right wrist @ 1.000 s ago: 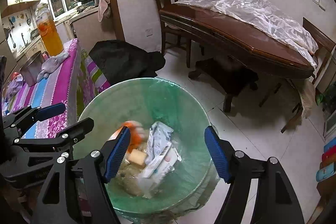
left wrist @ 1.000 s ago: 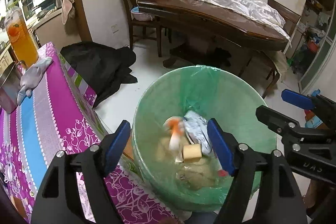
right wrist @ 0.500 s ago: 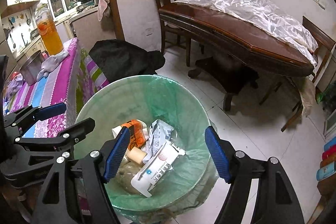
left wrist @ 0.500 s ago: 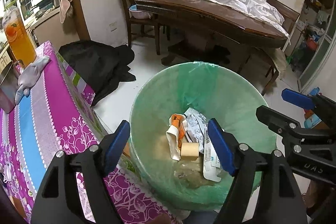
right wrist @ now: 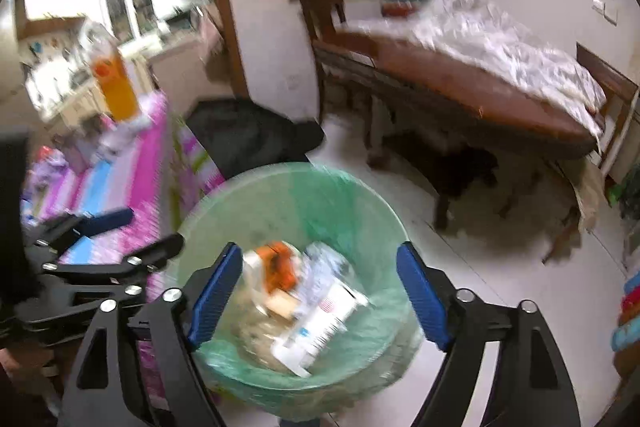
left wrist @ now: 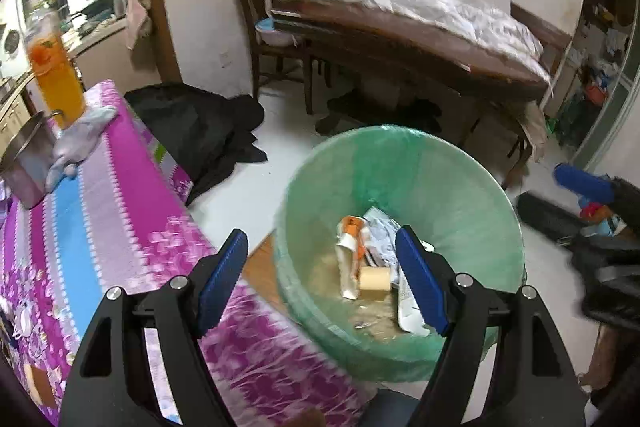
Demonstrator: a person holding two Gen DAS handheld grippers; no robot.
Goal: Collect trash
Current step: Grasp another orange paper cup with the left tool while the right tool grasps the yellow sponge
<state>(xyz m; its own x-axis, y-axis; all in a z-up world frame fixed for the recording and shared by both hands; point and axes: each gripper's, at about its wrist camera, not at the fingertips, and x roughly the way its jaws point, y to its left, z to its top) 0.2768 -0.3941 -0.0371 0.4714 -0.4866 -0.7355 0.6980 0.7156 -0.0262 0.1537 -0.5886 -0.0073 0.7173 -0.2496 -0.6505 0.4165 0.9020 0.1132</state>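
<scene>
Floor (left wrist: 256, 187): bin (left wrist: 460, 187), blk cloth (left wrist: 192, 131).

The bin (left wrist: 460, 187) is standing on the floor (left wrist: 256, 187), just right of the bench (left wrist: 100, 211). Wrappers (left wrist: 380, 231) are lying inside the bin. A pot (left wrist: 24, 163) and a big bottle (left wrist: 54, 75) are sitting on the bench. A long table (left wrist: 420, 43) is standing behind the bin.

Motion blur smears the trash (right wrist: 304, 303) in the bin (right wrist: 360, 211); wrapper print unreadable; at nine o'clock, the left gripper (right wrist: 120, 231) is cut off.
</scene>
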